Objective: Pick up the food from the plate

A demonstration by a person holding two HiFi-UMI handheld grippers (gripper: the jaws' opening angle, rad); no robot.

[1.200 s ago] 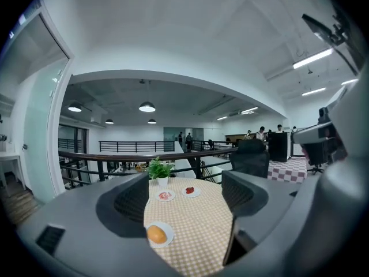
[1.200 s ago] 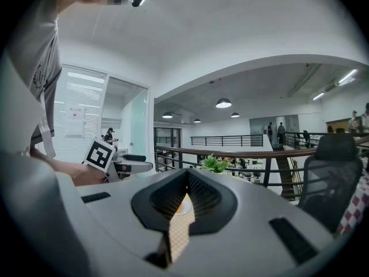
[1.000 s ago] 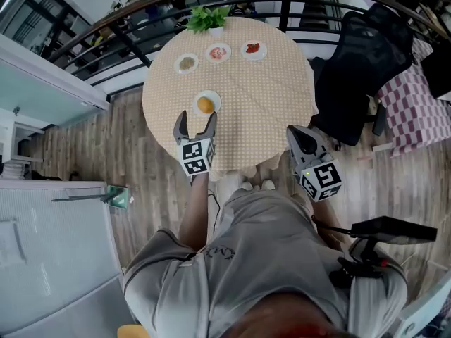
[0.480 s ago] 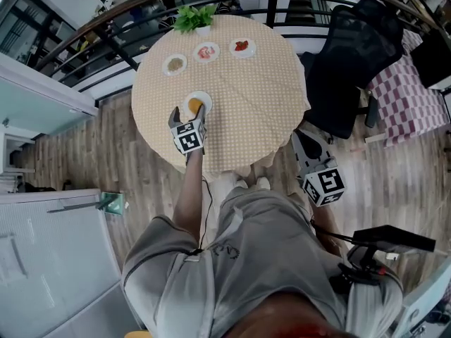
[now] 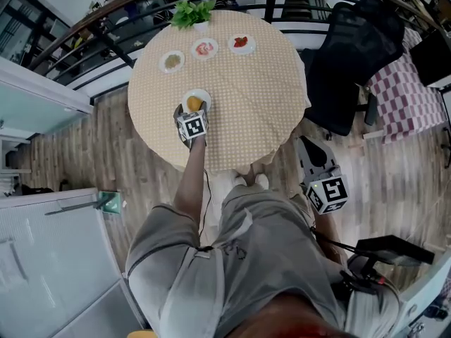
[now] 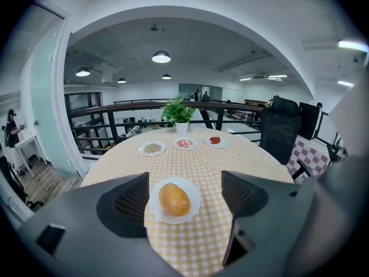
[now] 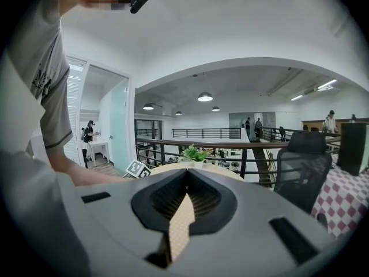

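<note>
An orange, egg-shaped piece of food [image 6: 173, 199] lies on a small white plate [image 6: 194, 190] near the front edge of the round checked table [image 5: 254, 97]. My left gripper [image 6: 184, 198] is open. Its two jaws stand wide apart, either side of the plate, and neither touches the food. In the head view the left gripper [image 5: 192, 113] reaches over the plate [image 5: 203, 94] and partly hides the food [image 5: 194, 103]. The right gripper [image 5: 311, 148] hangs off the table at the person's right side, jaws shut together with nothing in them [image 7: 185, 184].
Three small plates of food [image 5: 173, 61] [image 5: 204, 48] [image 5: 242, 44] and a potted plant [image 5: 190, 11] sit at the table's far side. A black office chair [image 5: 352, 55] stands right of the table, and a dark railing [image 5: 106, 30] runs behind it. The floor is wood.
The left gripper has moved forward over the table until its jaws flank the plate. The right gripper has stayed low at the person's side, drifting slightly.
</note>
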